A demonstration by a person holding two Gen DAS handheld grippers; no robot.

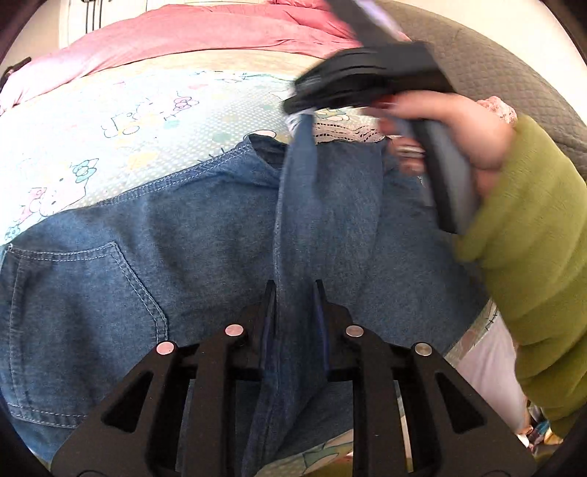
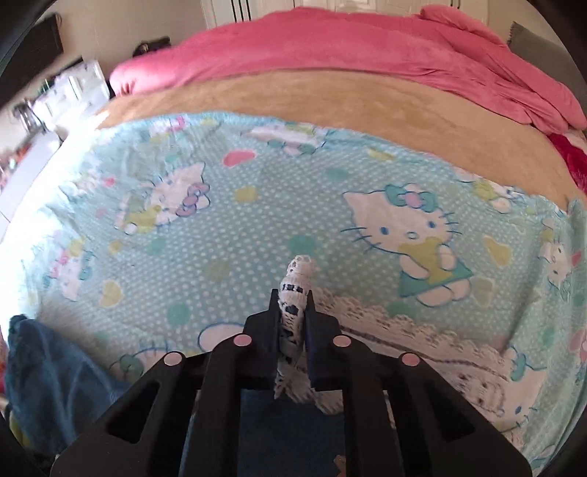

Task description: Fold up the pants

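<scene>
Bed fills both views: light-blue polka-dot cartoon-cat blanket (image 2: 256, 227) on top, tan plush blanket (image 2: 330, 106) behind it, rumpled pink duvet (image 2: 330, 47) at the far edge. Grey quilted upholstered headboard (image 1: 513, 73) at right in the left wrist view. White panelled closet doors (image 2: 293, 5) beyond. Blurred white cluttered shelf unit (image 2: 73, 88) at left. Bright, daylight-like light.
</scene>
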